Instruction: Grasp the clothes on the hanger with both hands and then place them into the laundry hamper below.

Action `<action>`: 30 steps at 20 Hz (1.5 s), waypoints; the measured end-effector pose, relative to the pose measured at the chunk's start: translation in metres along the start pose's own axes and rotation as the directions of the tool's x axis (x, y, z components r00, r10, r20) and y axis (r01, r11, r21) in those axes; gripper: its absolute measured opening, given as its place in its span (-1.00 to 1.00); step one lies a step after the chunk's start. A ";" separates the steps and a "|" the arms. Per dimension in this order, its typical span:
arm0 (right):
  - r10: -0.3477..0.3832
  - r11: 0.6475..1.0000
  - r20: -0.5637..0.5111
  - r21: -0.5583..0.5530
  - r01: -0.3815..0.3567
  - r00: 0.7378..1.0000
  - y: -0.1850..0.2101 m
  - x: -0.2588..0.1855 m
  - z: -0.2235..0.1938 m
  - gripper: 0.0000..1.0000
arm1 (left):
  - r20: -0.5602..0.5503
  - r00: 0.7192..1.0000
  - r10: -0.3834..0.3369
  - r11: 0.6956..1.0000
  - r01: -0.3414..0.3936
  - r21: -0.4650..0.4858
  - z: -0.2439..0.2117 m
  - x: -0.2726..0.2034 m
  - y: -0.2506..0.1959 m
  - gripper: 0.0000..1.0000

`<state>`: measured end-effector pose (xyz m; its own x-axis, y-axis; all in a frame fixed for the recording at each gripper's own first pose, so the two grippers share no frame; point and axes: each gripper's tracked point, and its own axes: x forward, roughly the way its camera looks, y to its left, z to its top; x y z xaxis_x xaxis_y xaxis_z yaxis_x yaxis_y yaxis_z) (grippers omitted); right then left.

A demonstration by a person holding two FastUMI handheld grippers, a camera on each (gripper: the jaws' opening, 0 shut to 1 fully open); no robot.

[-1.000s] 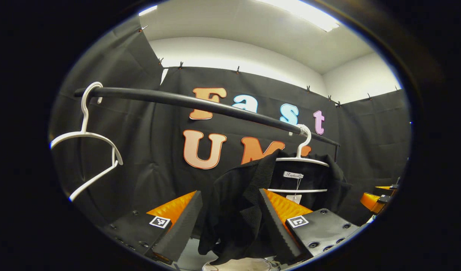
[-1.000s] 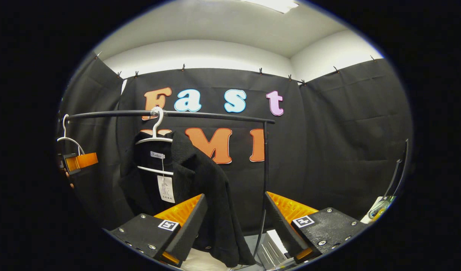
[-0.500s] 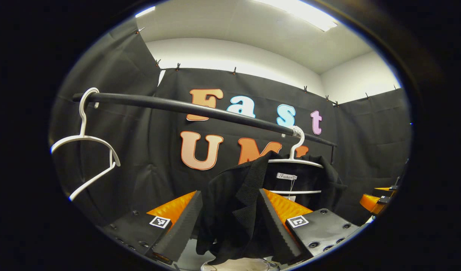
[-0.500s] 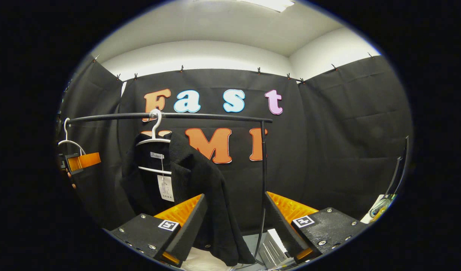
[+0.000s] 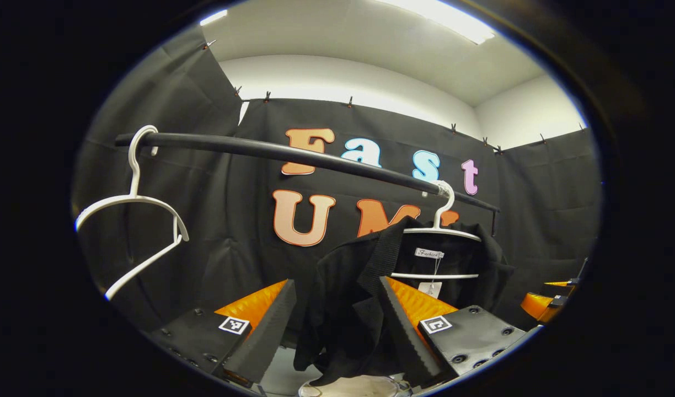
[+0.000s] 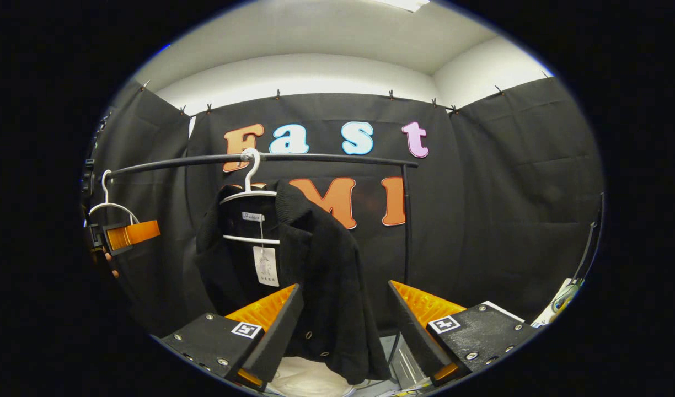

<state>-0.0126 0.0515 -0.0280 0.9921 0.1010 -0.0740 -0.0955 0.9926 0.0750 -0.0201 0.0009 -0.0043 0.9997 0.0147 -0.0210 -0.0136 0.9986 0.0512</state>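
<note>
Jacket [image 6: 321, 275] between right gripper [image 6: 344, 325] fingers

This is a staged recording booth, not a real laundry room. Black cloth [image 6: 508, 182] is clipped up as walls on three sides, with plain white wall [image 6: 315, 74] and a ceiling light strip [image 5: 442, 22] above it. A black garment rail [image 5: 293, 155] carries white plastic hangers [image 5: 133, 220], one bearing a black jacket [image 6: 321, 275].
</note>
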 end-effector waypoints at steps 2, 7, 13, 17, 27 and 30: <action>0.007 1.000 -0.009 0.003 -0.007 1.000 0.007 0.004 -0.007 1.00 | -0.005 1.000 -0.001 1.000 0.001 -0.001 -0.002 -0.001 0.001 0.93; 0.032 0.999 -0.042 0.030 -0.031 0.999 0.025 0.020 -0.027 1.00 | -0.019 1.000 0.013 1.000 -0.013 0.011 -0.010 0.000 0.006 0.93; 0.047 0.998 -0.079 0.044 -0.044 0.996 0.039 0.047 -0.051 1.00 | -0.043 0.999 0.021 1.000 -0.020 0.019 -0.022 0.005 0.013 0.93; 0.047 0.997 -0.098 0.059 -0.041 0.994 0.047 0.076 -0.067 0.89 | -0.064 0.998 0.023 1.000 -0.022 0.014 -0.032 0.008 0.018 0.93; 0.004 0.996 -0.123 0.086 0.007 0.992 0.044 0.150 -0.088 1.00 | -0.091 0.995 0.030 0.999 -0.027 0.032 -0.047 0.015 0.034 0.86; 0.022 0.993 -0.128 0.116 -0.007 0.992 0.043 0.164 -0.092 1.00 | -0.097 0.995 0.026 0.999 -0.022 0.040 -0.050 0.021 0.035 0.86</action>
<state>0.1384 0.1173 -0.1284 0.9713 0.1309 -0.1985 -0.0928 0.9773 0.1906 -0.0003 0.0391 -0.0526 0.9921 0.0457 -0.1168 -0.0350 0.9951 0.0921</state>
